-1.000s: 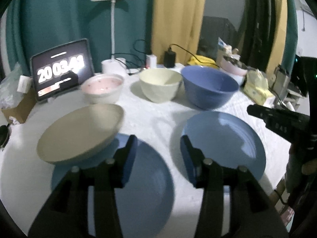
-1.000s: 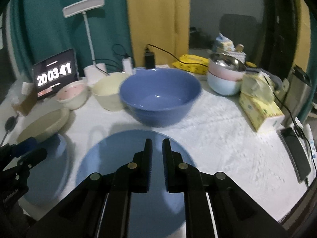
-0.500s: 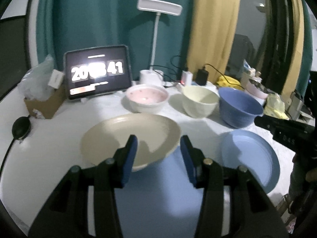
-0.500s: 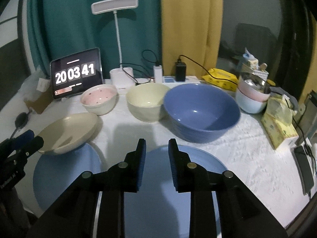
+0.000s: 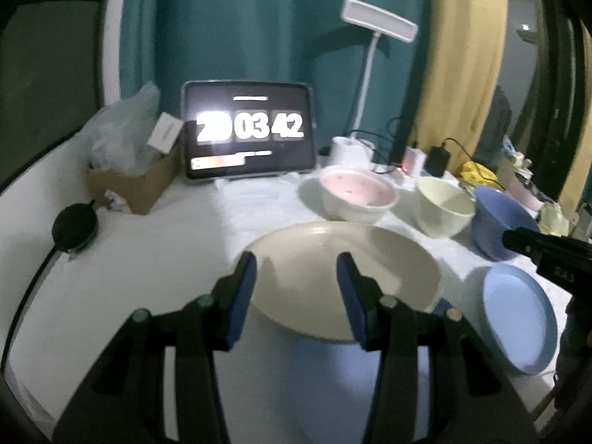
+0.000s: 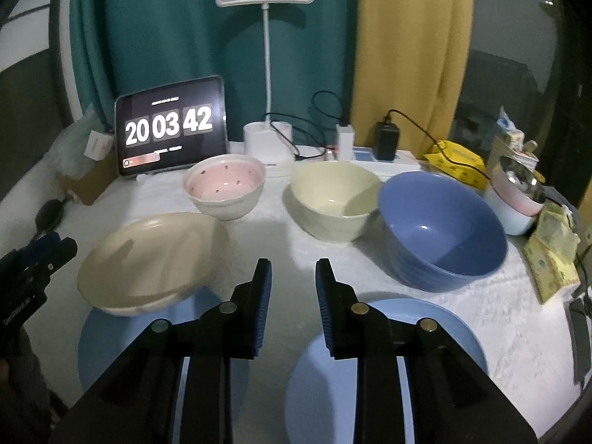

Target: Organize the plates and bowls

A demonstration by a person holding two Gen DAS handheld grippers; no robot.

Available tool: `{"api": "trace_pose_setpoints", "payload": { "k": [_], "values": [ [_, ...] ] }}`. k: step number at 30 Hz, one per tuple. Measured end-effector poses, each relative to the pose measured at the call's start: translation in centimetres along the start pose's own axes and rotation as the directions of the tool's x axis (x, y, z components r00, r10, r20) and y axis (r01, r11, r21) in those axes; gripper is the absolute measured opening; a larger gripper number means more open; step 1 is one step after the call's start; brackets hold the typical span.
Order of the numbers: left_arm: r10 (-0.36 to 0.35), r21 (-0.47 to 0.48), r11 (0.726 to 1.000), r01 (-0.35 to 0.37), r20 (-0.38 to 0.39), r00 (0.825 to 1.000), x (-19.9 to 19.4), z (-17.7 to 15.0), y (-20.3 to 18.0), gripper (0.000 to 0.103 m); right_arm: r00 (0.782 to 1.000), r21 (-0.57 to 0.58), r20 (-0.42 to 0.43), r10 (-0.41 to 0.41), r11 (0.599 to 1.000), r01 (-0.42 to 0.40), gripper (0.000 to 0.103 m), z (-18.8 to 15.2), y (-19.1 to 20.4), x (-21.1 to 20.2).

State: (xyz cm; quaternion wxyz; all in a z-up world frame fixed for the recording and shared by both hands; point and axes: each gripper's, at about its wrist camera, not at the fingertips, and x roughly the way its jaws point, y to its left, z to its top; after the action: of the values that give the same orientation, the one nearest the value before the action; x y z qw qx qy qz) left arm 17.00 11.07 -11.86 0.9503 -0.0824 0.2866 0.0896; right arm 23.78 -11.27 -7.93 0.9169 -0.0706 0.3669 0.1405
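A cream plate [image 5: 344, 277] [image 6: 155, 259] rests tilted on a blue plate [image 5: 325, 377] [image 6: 111, 344] at the table's front left. A second blue plate [image 6: 407, 351] [image 5: 518, 318] lies at the front right. Behind stand a pink bowl [image 6: 225, 185] [image 5: 357, 194], a cream bowl [image 6: 333, 199] [image 5: 444, 207] and a large blue bowl [image 6: 440, 229] [image 5: 495, 222]. My left gripper [image 5: 296, 285] is open over the near edge of the cream plate. My right gripper [image 6: 292, 288] is open and empty above the table between the two blue plates.
A tablet clock [image 6: 170, 125], a desk lamp [image 6: 266, 74], chargers and cables [image 6: 384, 140] line the back edge. A cardboard box with a plastic bag [image 5: 129, 170] is at the back left. Stacked bowls [image 6: 518, 199] and yellow packets [image 6: 551, 255] are at the right.
My left gripper has swung left, from between the plates to face the cream plate. My right gripper has opened wider and pulled back and up from the right blue plate.
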Motion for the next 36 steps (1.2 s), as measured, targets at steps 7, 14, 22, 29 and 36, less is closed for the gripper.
{"api": "trace_pose_setpoints", "payload": {
  "k": [7,14,22,29,36],
  "values": [
    [0.028,-0.036,0.999,-0.029,-0.032,0.999,2.3,0.2,2.7,0.047,0.999,-0.023,-0.024,0.021,0.999,-0.022,0.026,1.0,1.7,2.2],
    [0.028,-0.059,0.998,-0.033,-0.076,0.997,4.9,0.3,4.0,0.047,0.997,-0.034,-0.061,0.051,0.998,-0.053,0.027,1.5,3.2,4.8],
    [-0.004,-0.093,0.996,-0.010,-0.146,0.989,8.0,0.3,4.4,0.047,0.990,-0.028,-0.110,0.090,0.995,-0.094,0.027,1.7,4.3,7.4],
    [-0.029,-0.110,0.994,0.005,-0.217,0.976,9.7,-0.2,4.5,0.047,0.980,-0.020,-0.165,0.115,0.993,-0.120,0.027,1.1,5.0,9.4],
    [-0.022,-0.096,0.995,-0.001,-0.232,0.972,10.2,-0.6,4.2,0.046,0.967,-0.007,-0.208,0.148,0.988,-0.153,0.027,0.5,5.6,10.4]
  ]
}}
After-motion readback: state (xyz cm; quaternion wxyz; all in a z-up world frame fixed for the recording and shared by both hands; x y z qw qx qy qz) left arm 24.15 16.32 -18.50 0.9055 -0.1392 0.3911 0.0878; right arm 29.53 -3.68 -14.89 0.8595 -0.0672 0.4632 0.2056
